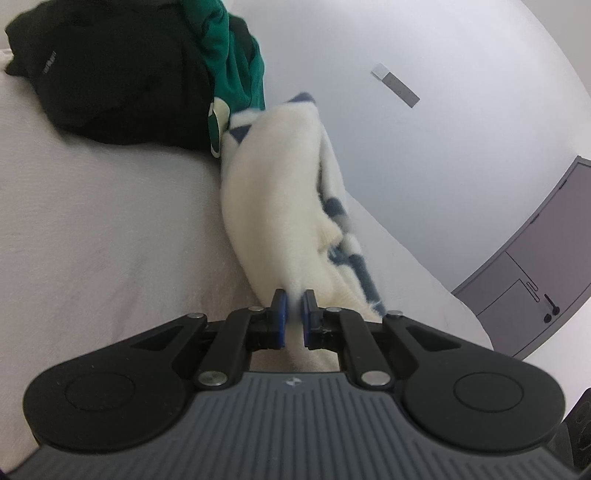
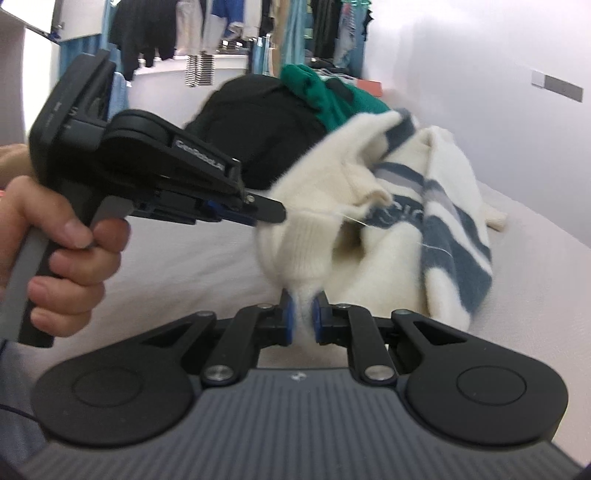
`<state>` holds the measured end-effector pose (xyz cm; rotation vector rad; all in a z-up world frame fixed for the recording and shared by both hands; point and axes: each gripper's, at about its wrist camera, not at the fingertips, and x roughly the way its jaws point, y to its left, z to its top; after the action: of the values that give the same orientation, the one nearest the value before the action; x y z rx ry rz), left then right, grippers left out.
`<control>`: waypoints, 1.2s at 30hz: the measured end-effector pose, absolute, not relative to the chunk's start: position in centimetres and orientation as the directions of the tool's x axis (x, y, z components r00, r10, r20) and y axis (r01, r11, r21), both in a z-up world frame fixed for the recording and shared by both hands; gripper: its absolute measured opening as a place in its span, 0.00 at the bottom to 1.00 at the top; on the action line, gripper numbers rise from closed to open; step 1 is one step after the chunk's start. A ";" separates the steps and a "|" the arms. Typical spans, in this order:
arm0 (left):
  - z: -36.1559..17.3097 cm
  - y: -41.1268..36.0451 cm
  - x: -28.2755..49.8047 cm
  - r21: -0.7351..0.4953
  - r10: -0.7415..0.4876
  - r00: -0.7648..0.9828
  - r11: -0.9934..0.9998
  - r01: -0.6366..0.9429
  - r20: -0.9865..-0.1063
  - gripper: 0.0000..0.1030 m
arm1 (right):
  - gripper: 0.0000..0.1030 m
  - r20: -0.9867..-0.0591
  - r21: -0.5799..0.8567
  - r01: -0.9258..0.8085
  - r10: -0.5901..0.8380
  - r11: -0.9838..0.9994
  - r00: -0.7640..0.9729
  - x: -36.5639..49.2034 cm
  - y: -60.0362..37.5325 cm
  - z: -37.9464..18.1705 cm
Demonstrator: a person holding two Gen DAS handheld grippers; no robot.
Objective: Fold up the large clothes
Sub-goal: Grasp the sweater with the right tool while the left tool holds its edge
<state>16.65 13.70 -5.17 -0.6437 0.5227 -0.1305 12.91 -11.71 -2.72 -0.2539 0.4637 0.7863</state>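
Note:
A cream knitted sweater [image 1: 273, 192] with blue stripes lies bunched on the pale bed sheet [image 1: 103, 229], stretched and lifted toward both grippers. My left gripper [image 1: 294, 310] is shut on a pinch of its cream fabric. In the right wrist view the same sweater [image 2: 402, 221] hangs in folds, and my right gripper [image 2: 303, 314] is shut on a ribbed cream edge. The left gripper [image 2: 269, 214], held by a hand [image 2: 70, 251], grips the sweater from the left side.
A black garment [image 1: 122, 81] and a green garment [image 1: 240, 62] are heaped at the far end of the bed. Grey cabinet doors [image 1: 532, 273] stand to the right by a white wall. A rack of hanging clothes [image 2: 236, 29] fills the background.

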 end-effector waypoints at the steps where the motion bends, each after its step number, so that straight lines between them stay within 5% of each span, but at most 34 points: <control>1: -4.9 13.6 15.8 -0.602 -0.271 0.862 0.797 -0.048 -0.427 0.10 | 0.13 -0.491 -0.035 -0.737 0.630 0.675 0.601 12.2 -11.7 -2.5; 19: -7.4 13.7 8.3 -0.591 -0.237 0.744 0.766 -0.252 -0.624 0.13 | 0.16 -0.604 0.079 -0.782 0.654 0.618 0.456 8.6 -9.8 -3.8; 21: -7.5 13.7 7.9 -0.595 -0.236 0.742 0.760 -0.262 -0.627 0.27 | 0.20 -0.605 0.083 -0.789 0.660 0.608 0.445 8.4 -10.0 -3.6; 25: -7.6 13.9 6.9 -0.607 -0.232 0.745 0.744 -0.279 -0.626 0.33 | 0.48 -0.588 0.103 -0.798 0.684 0.593 0.432 7.9 -11.0 -3.1; 36: -7.7 15.4 6.6 -0.666 -0.242 0.755 0.673 -0.321 -0.609 0.37 | 0.49 -0.544 0.072 -0.730 0.640 0.679 0.542 12.7 -12.0 -1.1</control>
<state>6.56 15.42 -7.68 -0.8518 0.7363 0.0492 12.67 -12.00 -1.13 -0.1710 0.5731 0.8184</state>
